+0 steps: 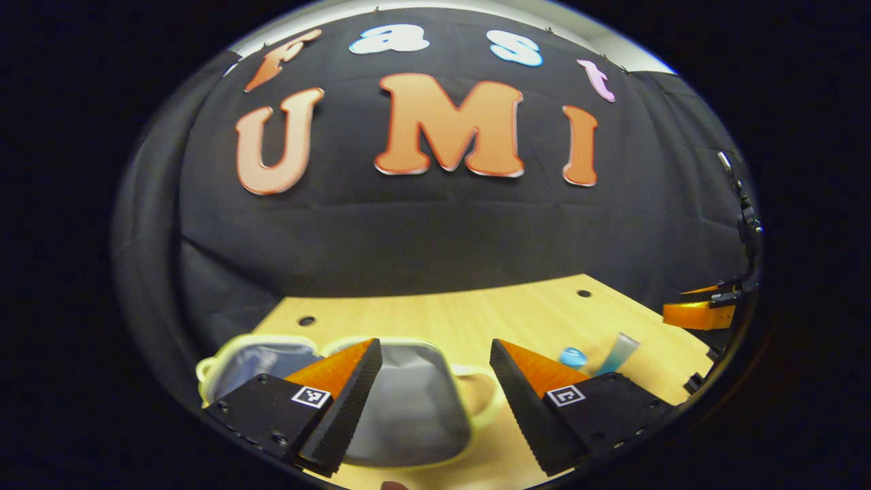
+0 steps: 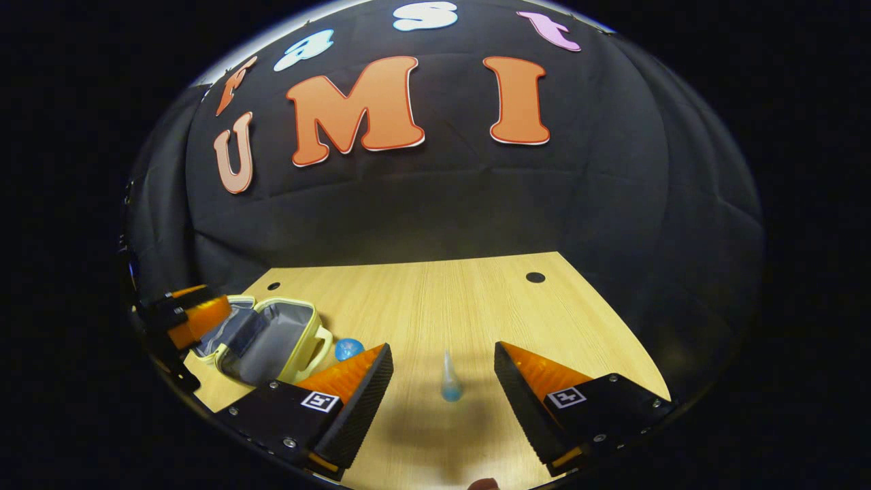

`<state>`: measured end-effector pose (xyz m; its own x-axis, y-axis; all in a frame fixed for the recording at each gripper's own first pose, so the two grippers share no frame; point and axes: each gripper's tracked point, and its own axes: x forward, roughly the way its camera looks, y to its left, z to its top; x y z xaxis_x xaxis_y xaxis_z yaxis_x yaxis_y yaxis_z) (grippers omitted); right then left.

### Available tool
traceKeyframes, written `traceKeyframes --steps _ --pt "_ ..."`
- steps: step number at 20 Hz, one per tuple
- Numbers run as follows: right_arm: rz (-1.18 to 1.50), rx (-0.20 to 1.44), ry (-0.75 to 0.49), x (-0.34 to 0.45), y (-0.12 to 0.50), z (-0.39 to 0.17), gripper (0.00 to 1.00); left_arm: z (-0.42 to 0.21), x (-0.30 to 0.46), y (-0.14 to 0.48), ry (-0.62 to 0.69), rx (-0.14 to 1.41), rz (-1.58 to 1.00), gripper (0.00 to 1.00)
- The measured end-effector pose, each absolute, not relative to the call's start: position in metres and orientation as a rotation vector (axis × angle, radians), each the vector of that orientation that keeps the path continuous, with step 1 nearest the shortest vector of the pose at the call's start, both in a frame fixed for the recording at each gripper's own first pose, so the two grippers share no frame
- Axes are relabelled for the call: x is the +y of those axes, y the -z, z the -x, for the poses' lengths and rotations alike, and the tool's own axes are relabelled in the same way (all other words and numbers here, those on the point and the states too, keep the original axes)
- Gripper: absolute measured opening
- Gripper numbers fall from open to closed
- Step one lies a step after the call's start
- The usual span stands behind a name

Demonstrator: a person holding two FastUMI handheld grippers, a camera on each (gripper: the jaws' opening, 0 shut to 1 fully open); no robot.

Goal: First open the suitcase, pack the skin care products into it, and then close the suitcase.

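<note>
We hold the right gripper (image 2: 442, 381) with its fingers apart just above the tube (image 2: 450, 380) on the table (image 2: 476, 299), the tube's long axis pointing away between them, while the suitcase (image 2: 272, 337) lies open to the left under the wide-open left gripper (image 1: 435, 381).

My left gripper (image 1: 435, 357) hangs low with its two wedge-shaped, ridged fingers (image 1: 343, 408) spread wide apart, nothing between them. My right gripper (image 2: 442, 364) sits at much the same height and tilt, its jaws equally wide and gripping nothing. In the right gripper view I see the left gripper (image 2: 187, 316) at the far left edge (too cropped to read its jaws there).
</note>
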<state>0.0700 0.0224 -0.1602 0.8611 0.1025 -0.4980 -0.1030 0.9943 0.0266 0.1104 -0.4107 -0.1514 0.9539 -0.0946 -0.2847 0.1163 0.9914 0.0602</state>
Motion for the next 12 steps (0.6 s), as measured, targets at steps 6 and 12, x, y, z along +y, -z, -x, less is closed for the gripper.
traceKeyframes --steps 6,12 --pt "-0.009 0.576 -0.064 -0.022 0.184 -0.057 0.95 -0.111 -0.498 0.235 0.202 0.396 -0.097 1.0" --pt "-0.007 0.625 -0.016 -0.061 0.204 -0.047 0.95 -0.128 -0.545 0.29 0.251 0.469 -0.143 1.0"
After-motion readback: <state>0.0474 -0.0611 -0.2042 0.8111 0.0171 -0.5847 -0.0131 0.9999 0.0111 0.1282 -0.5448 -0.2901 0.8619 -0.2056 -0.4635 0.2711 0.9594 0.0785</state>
